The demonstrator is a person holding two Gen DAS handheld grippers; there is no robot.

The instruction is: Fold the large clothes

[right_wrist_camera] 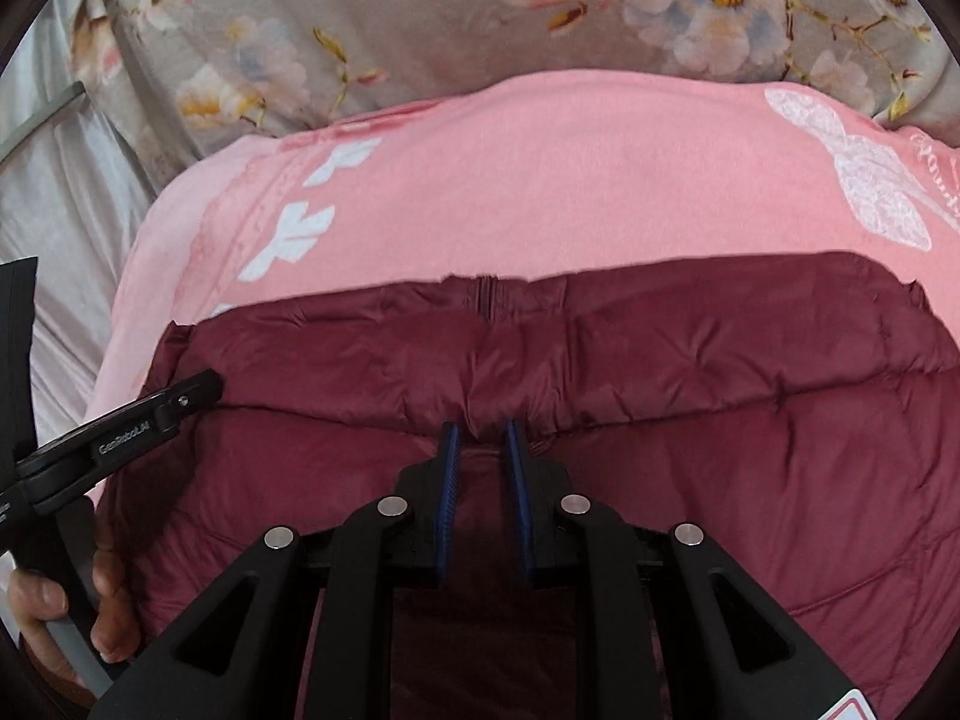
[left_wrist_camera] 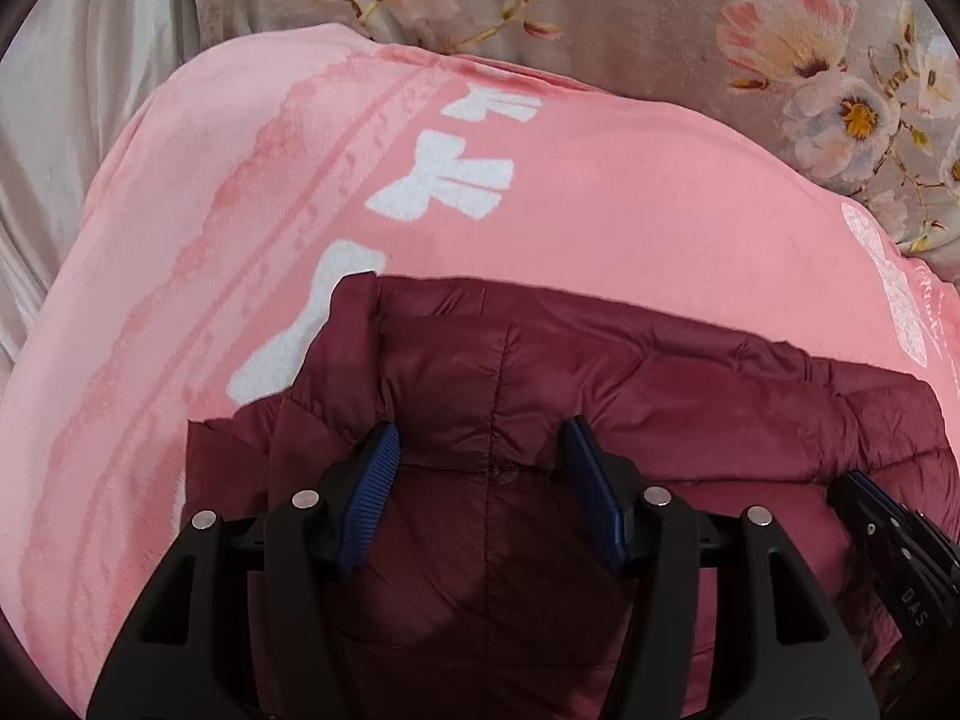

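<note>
A dark red quilted puffer jacket point(left_wrist_camera: 540, 372) lies folded on a pink blanket point(left_wrist_camera: 600, 210). My left gripper point(left_wrist_camera: 480, 438) is open, its blue pads on either side of a raised fold of the jacket's left part. My right gripper point(right_wrist_camera: 483, 429) is nearly closed, pinching a ridge of the jacket point(right_wrist_camera: 660, 360) near its middle fold. The right gripper also shows at the right edge of the left wrist view point(left_wrist_camera: 888, 528), and the left gripper shows at the left of the right wrist view point(right_wrist_camera: 150, 414).
The pink blanket point(right_wrist_camera: 540, 180) with white prints covers a bed with a grey floral sheet point(right_wrist_camera: 420, 12). Silvery fabric point(left_wrist_camera: 72, 120) lies at the far left. The person's hand point(right_wrist_camera: 72, 612) holds the left gripper's handle.
</note>
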